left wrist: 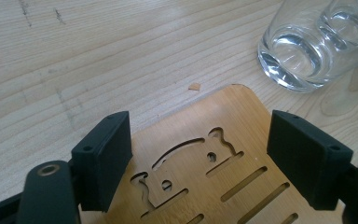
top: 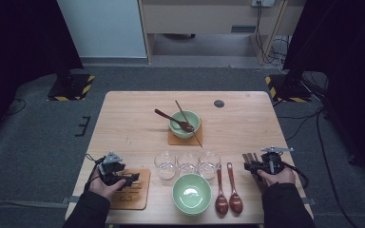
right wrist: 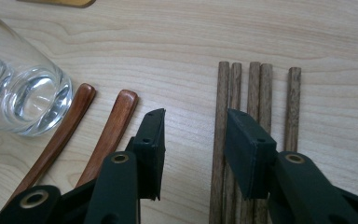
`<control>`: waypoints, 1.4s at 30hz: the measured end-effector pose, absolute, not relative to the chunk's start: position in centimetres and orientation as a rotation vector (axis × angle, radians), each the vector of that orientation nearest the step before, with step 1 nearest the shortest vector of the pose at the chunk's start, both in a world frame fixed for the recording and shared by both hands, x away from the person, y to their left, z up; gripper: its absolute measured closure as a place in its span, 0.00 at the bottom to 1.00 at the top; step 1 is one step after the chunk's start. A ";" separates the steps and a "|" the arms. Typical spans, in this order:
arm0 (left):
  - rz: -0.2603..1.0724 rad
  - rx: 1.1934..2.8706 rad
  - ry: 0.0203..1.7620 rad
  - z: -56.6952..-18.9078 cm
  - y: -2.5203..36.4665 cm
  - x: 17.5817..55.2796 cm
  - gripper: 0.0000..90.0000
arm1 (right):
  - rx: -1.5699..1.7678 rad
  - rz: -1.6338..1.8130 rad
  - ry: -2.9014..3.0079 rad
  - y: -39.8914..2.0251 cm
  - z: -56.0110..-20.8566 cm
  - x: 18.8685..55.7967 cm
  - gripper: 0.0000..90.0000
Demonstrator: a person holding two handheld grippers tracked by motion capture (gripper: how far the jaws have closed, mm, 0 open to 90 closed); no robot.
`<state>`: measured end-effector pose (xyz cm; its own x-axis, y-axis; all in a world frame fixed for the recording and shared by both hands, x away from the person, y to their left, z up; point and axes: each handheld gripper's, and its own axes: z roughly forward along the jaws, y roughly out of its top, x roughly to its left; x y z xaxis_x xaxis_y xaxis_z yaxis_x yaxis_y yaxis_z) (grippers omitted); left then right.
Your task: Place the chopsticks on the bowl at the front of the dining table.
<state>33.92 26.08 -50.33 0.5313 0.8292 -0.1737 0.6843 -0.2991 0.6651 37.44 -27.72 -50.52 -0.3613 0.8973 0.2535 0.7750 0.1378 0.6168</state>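
My left gripper (top: 128, 180) rests low over a slotted wooden coaster (top: 135, 194) at the table's near left. In the left gripper view its jaws (left wrist: 200, 135) stand open above the coaster (left wrist: 223, 112), with nothing between them. My right gripper (top: 249, 166) is at the near right over a row of several dark wooden chopsticks (top: 247, 156). The right gripper view shows its jaws (right wrist: 196, 121) open just above the table. The leftmost chopstick (right wrist: 221, 93) lies in the gap beside the right-hand jaw, and the pads do not press on it.
Three clear glasses (top: 187, 163) stand in a row mid-table, with a green bowl (top: 191, 192) in front of them. Two wooden spoons (top: 228, 190) lie to its right. Farther back, another green bowl (top: 192, 118) on a coaster holds a spoon and a chopstick.
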 end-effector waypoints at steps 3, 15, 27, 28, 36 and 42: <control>0.263 2.066 1.222 -50.3 26.1 33.9 0.24 | 1.658 1.021 2.244 -27.5 -50.6 37.5 0.65; 0.264 2.066 1.223 -50.3 26.1 33.9 0.24 | 1.658 0.983 2.276 -27.2 -51.0 37.5 0.63; 0.265 2.066 1.223 -50.3 26.1 33.9 0.24 | 1.665 0.963 2.266 -27.4 -51.0 37.5 0.63; 0.265 2.065 1.223 -50.3 26.1 33.9 0.24 | 1.665 0.961 2.266 -27.4 -51.0 37.5 0.63; 0.266 2.065 1.223 -50.3 26.1 33.9 0.24 | 1.651 0.940 2.273 -27.2 -51.0 37.5 0.64; 0.267 2.066 1.222 -50.3 26.1 33.9 0.24 | 1.646 0.936 2.275 -27.2 -50.9 37.5 0.64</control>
<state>33.93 26.07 -50.33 0.5311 0.8298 -0.1711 0.6833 -0.3000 0.6657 37.49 -27.17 -50.94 -0.3702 0.9049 0.2100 0.7907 0.1882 0.5826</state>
